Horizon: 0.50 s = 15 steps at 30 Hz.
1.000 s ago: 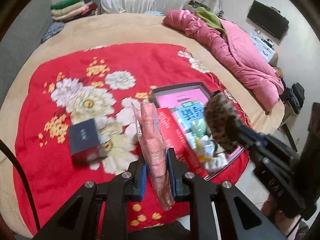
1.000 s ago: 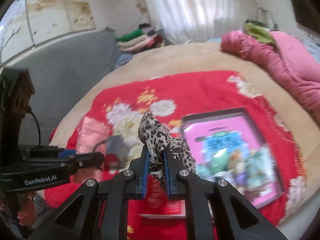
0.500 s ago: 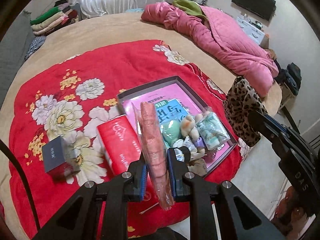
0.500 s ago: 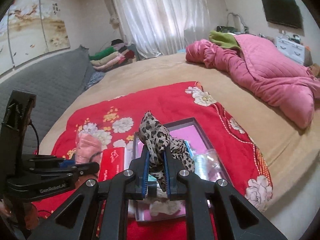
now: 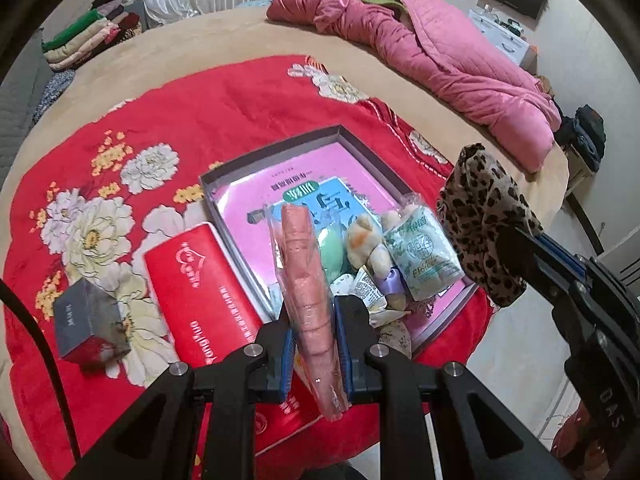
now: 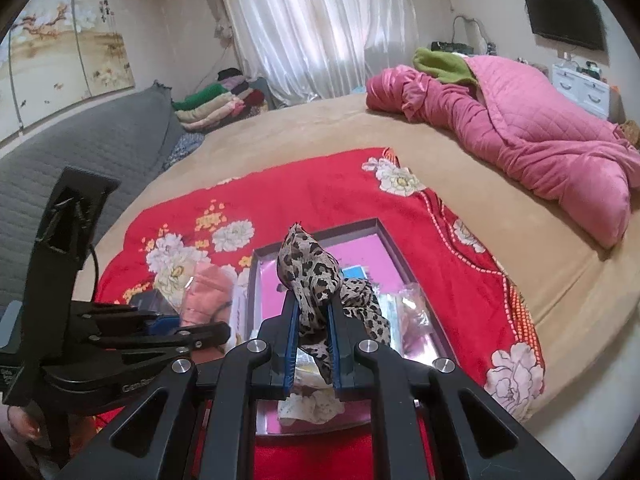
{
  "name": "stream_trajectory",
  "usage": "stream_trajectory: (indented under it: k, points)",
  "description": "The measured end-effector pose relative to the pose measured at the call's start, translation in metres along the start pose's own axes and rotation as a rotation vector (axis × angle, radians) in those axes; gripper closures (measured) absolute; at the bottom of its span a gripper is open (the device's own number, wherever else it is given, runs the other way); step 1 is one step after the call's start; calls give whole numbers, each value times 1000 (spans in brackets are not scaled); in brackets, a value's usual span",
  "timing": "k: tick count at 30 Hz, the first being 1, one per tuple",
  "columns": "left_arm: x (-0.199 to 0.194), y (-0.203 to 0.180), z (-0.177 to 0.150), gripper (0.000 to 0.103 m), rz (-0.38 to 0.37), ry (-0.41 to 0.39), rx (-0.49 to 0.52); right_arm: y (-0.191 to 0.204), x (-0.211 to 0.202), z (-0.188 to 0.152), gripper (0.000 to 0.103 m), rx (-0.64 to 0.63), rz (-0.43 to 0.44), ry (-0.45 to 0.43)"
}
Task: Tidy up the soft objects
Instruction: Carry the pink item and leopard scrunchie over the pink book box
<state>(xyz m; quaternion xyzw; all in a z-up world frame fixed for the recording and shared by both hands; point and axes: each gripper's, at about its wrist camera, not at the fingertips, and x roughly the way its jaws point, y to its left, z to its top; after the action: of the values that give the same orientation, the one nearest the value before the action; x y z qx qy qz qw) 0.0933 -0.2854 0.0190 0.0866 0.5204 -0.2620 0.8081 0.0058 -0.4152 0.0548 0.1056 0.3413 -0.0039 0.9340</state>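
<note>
Both hand-held grippers, clamping items, shifted over tray (image 5: 224,184).

Both tools are matte black plastic. The left gripper (image 5: 314,354) has 2 angular arms with triangular cut-outs, each ending in a finger lined with a ribbed blue pad (image 5: 286,364). 4 round silver screws (image 5: 253,350) sit at the arm joints. A thin black cable (image 5: 36,344) curves past its left edge. The right gripper (image 6: 313,350) is built the same way, with blue pads and 4 silver screws. Seen from the side, the left tool carries pale lettering reading "GenRobot" and a tall black bracket, the right tool pale letters "DAS"
</note>
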Motion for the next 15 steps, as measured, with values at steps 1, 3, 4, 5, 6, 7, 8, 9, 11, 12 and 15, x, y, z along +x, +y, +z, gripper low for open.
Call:
stream_trajectory:
  k: [1, 3, 4, 5, 6, 7, 8, 9, 11, 12, 15]
  points:
    - [4, 0, 1, 84, -6, 6, 0, -2, 4, -1, 89, 3, 2, 9]
    - [12, 1, 2, 84, -23, 19, -3, -4, 9, -4, 89, 5, 2, 23]
    - [16, 2, 3, 84, -35, 25, -6, -5, 12, -5, 89, 8, 7, 31]
    - [20, 2, 5, 84, -48, 31, -10, -6, 17, -7, 89, 8, 9, 41]
    - [25, 4, 7, 84, -62, 41, -15, -7, 21, -8, 89, 7, 9, 50]
    - [29, 5, 8, 84, -74, 49, -22, -7, 26, -10, 89, 5, 12, 60]
    - [33, 7, 9, 84, -88, 55, -31, -8, 29, -12, 89, 3, 16, 68]
    - [38, 9, 11, 84, -105, 63, -39, -7, 34, -14, 89, 1, 18, 80]
    - [44, 11, 15, 84, -126, 68, -51, -6, 49, -18, 89, -10, 26, 109]
    - [47, 12, 16, 84, -132, 74, -55, -6, 54, -20, 89, -14, 30, 121]
    - [56, 15, 21, 84, -146, 86, -66, -7, 70, -27, 89, -9, 54, 154]
